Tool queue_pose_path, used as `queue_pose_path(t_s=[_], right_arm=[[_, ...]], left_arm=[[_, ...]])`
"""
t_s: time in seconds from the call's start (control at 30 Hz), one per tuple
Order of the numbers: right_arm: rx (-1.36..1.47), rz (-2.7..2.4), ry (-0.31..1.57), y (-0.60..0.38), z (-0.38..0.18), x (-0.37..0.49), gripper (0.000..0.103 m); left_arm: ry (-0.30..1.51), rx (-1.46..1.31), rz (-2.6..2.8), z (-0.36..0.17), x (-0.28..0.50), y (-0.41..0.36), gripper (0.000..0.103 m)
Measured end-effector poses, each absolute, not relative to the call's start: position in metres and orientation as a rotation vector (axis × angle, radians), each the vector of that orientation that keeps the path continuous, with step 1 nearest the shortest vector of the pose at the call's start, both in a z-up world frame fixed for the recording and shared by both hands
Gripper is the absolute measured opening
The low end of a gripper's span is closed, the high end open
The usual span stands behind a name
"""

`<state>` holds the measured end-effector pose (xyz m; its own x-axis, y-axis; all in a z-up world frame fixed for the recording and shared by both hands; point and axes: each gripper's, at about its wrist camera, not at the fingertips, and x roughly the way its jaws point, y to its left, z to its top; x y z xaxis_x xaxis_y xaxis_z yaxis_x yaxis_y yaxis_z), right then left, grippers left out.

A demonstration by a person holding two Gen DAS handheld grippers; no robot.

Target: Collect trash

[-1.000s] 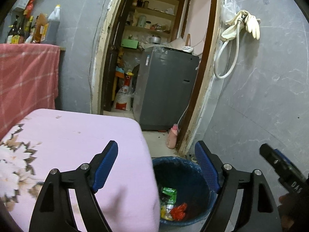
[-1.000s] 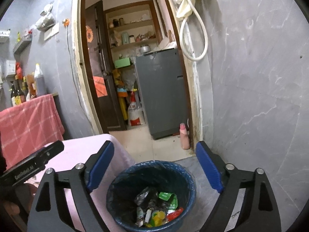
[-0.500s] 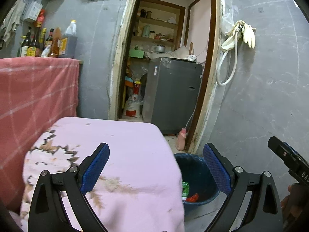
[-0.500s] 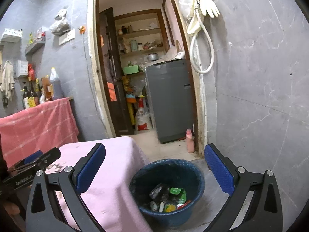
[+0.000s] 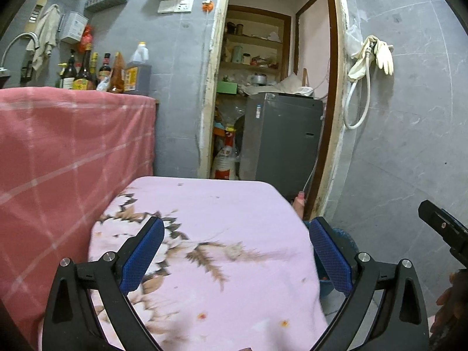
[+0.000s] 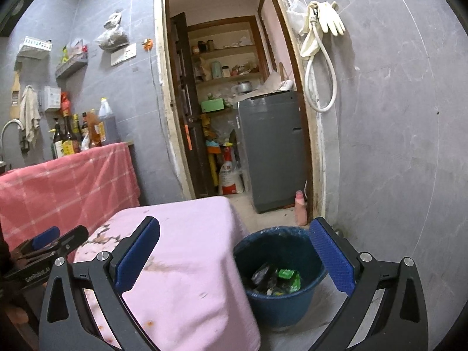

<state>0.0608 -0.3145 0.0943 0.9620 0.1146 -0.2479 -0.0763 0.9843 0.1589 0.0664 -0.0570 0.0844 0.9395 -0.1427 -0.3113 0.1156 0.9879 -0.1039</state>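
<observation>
A dark blue bin [image 6: 280,280] stands on the floor beside the pink flowered tablecloth [image 6: 181,251], with green and dark wrappers [image 6: 278,279] lying inside. My right gripper [image 6: 234,256] is open and empty, above the table corner and the bin. My left gripper [image 5: 237,253] is open and empty over the pink tablecloth [image 5: 204,234]; only a sliver of the bin [image 5: 342,237] shows past its right finger. A few small orange crumbs [image 5: 201,316] dot the cloth near the front. The other gripper's black body [image 5: 441,228] pokes in at the right edge.
A red checked cloth [image 5: 70,152] covers a counter with several bottles [image 5: 108,73] at the left. An open doorway holds a grey appliance [image 6: 272,152] and shelves. A pink bottle [image 6: 301,207] stands by the door frame. Gloves and a hose [image 6: 321,44] hang on the grey wall at the right.
Both grippers have drawn back from the bin and opened wider. In the left view the bin slid almost out of sight behind the table. In the right view it shrank and shifted right.
</observation>
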Motion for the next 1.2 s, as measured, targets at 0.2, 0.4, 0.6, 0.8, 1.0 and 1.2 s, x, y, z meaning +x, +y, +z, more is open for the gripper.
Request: queue_pose_path(t_s=[0.2,0.4,0.6,0.8,1.0,1.2], right_arm=[[0.158,0.103,0.267,-0.301,0.086,0.038,0.103],[0.145,0.101,0.275,-0.29,0.078,0.018,0.103],[0.098,0.096,0.281,-0.276,0.068,0.001,0.103],[0.051,0.085,0.26,-0.266,0.06,-0.013,0.103],[0.043,0.071,0.221,-0.263,0.053,-0.024,0.103],[0.043,0.064,0.223,-0.265,0.05,-0.027,0.103]], left_arm=[[0.314,-0.073,-0.116,0.076,0.04,-0.042,0.097],[0.307,-0.081,-0.11,0.067,0.018,-0.033,0.097],[0.294,-0.065,-0.101,0.054,-0.002,-0.028,0.097],[0.283,-0.063,-0.093,0.04,-0.016,-0.028,0.097],[0.261,-0.071,-0.092,0.035,-0.024,-0.024,0.097],[0.253,-0.067,-0.088,0.033,-0.027,-0.024,0.097]])
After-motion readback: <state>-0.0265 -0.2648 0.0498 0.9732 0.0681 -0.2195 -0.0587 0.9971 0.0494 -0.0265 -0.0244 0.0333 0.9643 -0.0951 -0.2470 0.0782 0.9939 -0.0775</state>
